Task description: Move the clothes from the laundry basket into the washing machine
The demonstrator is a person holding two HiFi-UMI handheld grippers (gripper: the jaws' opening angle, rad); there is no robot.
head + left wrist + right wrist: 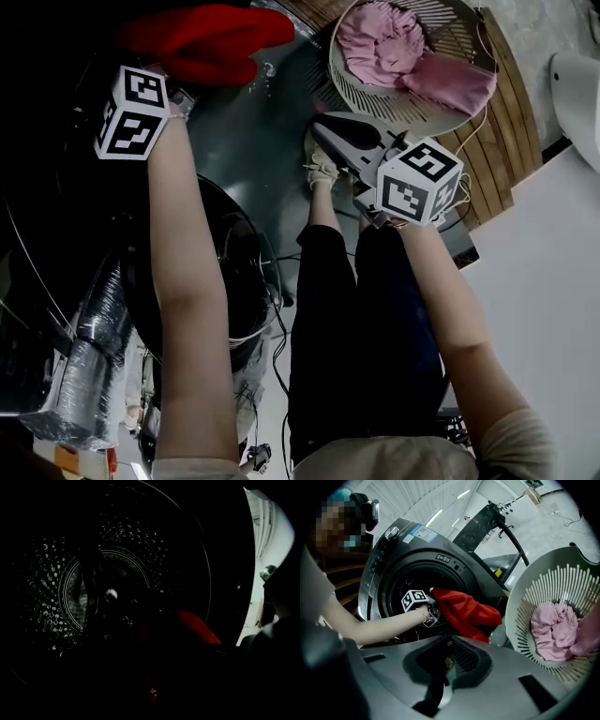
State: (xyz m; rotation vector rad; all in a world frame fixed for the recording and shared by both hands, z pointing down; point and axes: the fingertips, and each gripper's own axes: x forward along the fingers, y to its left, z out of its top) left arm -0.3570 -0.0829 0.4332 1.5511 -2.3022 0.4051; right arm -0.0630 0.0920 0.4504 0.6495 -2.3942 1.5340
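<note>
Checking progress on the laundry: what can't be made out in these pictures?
- Left claw: whether it pinches the red garment; left gripper view too dark.
- Drum: contents lost in shadow, same view.
- Basket: anything under the pink clothes; top cut off in head view.

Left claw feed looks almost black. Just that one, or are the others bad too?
Left gripper view: nearly black inside the drum, only part of the red garment readable. Right gripper view: well lit, fisheye-bent edges. Head view: left half underexposed, laundry basket clear.
</note>
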